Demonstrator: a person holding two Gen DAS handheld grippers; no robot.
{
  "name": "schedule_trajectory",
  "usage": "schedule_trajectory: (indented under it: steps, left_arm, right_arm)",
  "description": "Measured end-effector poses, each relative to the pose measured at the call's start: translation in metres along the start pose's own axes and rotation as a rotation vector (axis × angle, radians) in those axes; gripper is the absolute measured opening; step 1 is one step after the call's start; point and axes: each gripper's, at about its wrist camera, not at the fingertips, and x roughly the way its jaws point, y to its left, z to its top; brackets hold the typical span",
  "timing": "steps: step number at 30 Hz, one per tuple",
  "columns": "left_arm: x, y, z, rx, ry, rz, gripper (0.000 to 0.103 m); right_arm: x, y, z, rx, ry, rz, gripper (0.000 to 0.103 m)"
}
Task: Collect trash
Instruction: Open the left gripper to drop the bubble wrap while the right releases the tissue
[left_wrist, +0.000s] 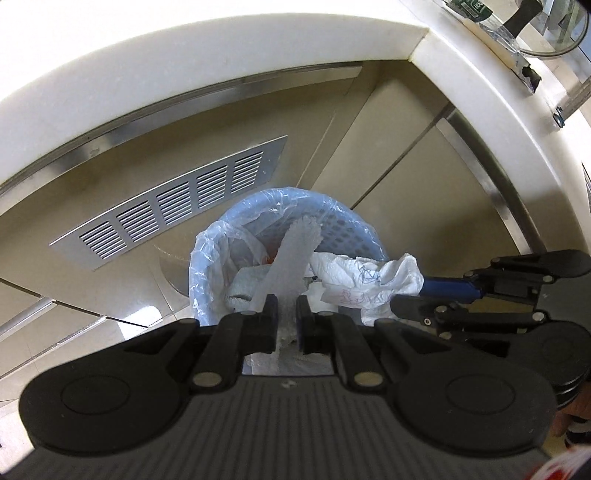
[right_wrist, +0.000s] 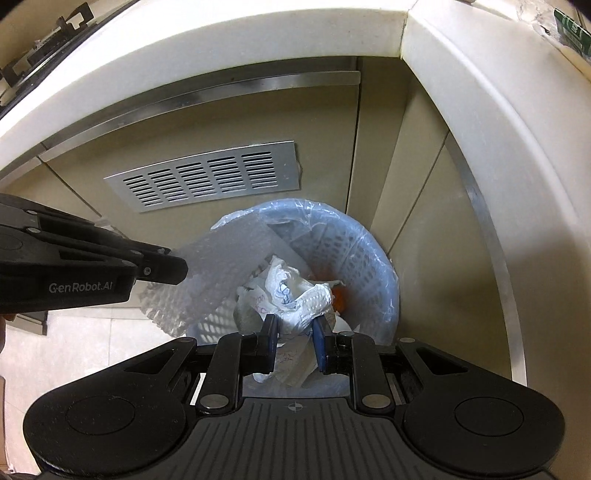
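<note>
A light blue perforated waste basket (left_wrist: 347, 221) (right_wrist: 362, 243) with a clear plastic liner stands on the floor in a cabinet corner. It holds crumpled paper and something orange. My left gripper (left_wrist: 287, 317) is shut on a sheet of bubble wrap (left_wrist: 291, 254) (right_wrist: 218, 273) and holds it over the basket's mouth. My right gripper (right_wrist: 295, 332) is shut on a crumpled white paper towel with pen scribbles (right_wrist: 295, 295) (left_wrist: 362, 280), also above the basket. The right gripper shows in the left wrist view (left_wrist: 417, 295), and the left gripper shows in the right wrist view (right_wrist: 177, 269).
Beige cabinet fronts with a metal vent grille (left_wrist: 173, 206) (right_wrist: 210, 177) stand behind the basket. A white countertop edge (left_wrist: 221, 48) (right_wrist: 258, 33) curves overhead. A tiled floor (right_wrist: 92, 350) lies at lower left.
</note>
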Motion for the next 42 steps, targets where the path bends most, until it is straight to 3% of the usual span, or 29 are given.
schedule_trajectory:
  steps: [22,24,25,26,42]
  left_arm:
    - [0.021,-0.006,0.014,0.004,-0.005,0.012,0.010]
    - [0.023,-0.006,0.015,0.001,-0.013,0.027,0.021]
    - [0.025,-0.006,0.016,-0.001,-0.010,0.031,0.035]
    - [0.026,-0.006,0.016,-0.003,-0.011,0.031,0.037]
    - [0.013,0.010,-0.016,-0.045,0.004,0.069,0.038]
  right_arm:
    - [0.020,-0.011,0.005,0.008,0.020,-0.039,0.021]
    - [0.021,-0.012,0.004,0.011,0.018,-0.037,0.021]
    - [0.022,-0.012,0.004,0.011,0.017,-0.036,0.021]
    - [0.023,-0.011,0.003,0.010,0.018,-0.038,0.021]
    - [0.025,-0.010,0.001,0.010,0.011,-0.035,0.021]
